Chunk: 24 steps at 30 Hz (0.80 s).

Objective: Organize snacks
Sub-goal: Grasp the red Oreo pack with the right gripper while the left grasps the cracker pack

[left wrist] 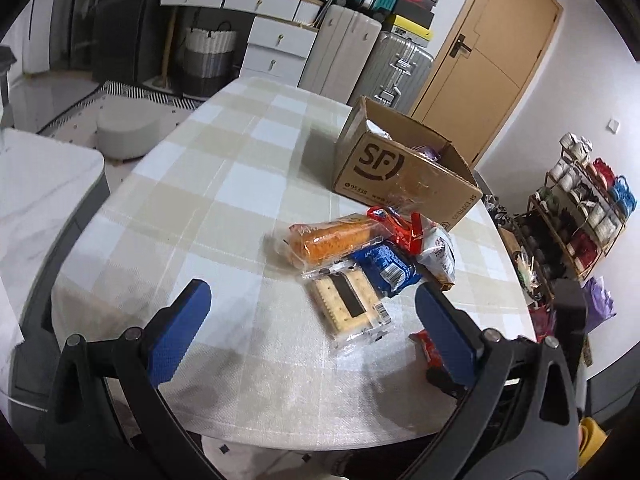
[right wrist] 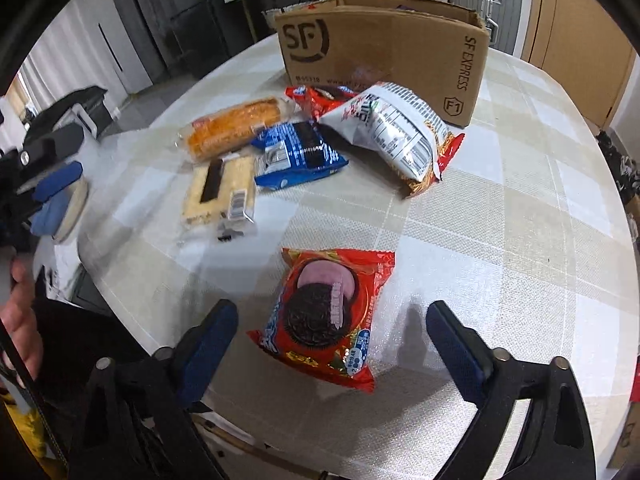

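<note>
Between the blue pads of my right gripper (right wrist: 332,308) lies a red cookie packet (right wrist: 328,316) near the table's front edge; the jaws stand apart and do not touch it. My left gripper (left wrist: 312,290) is open and empty, hovering just short of a clear cracker packet (left wrist: 348,304). Beyond that lie an orange biscuit roll (left wrist: 332,240), a blue cookie packet (left wrist: 388,266), a white and red chip bag (left wrist: 438,254) and a small red packet (left wrist: 394,226). An open cardboard box (left wrist: 404,176) stands behind them, with some packets inside.
A checked cloth covers the round table (left wrist: 200,200). Its rim runs close under both grippers. Suitcases (left wrist: 396,68), white drawers (left wrist: 276,44) and a wooden door (left wrist: 492,52) stand behind; a shoe rack (left wrist: 580,208) is at the right. A person's hand (right wrist: 20,312) shows at the left edge.
</note>
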Available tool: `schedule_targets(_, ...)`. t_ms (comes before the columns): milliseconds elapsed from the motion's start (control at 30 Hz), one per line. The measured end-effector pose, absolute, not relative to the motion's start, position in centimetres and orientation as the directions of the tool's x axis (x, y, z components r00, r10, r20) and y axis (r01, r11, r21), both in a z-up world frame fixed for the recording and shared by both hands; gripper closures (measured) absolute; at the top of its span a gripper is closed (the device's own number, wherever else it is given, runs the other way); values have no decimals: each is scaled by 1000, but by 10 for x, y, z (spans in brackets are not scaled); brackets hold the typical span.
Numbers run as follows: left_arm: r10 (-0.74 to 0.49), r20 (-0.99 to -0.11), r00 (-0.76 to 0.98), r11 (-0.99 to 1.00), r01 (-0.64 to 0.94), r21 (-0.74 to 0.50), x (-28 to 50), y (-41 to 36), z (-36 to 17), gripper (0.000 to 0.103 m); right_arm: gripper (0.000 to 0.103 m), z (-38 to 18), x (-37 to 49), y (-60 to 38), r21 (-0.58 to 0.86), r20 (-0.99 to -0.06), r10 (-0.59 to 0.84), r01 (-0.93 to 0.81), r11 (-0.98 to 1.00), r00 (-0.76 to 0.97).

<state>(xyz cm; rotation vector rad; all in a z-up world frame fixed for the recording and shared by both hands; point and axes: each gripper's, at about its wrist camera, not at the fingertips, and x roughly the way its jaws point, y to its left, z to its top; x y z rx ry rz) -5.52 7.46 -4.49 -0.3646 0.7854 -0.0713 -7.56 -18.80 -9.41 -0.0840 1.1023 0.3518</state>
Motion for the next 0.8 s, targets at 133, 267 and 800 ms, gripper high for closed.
schedule_targets(133,-194,-684,704,934,-81,-348,-54,75,-48,1,35,-97,-77,-182,88,-887,229,-339,937,402)
schedule_targets(267,-178,-685,707,939,-87,-333,-54,75,-49,1,53,-97,-79,-178,74,-881,232,-364,928,412)
schedule_targets(800,-156,-756,635,950,-113,-292,-41,62,-71,1,56,-46,-55,-218,290,-732,422,-316,903,535)
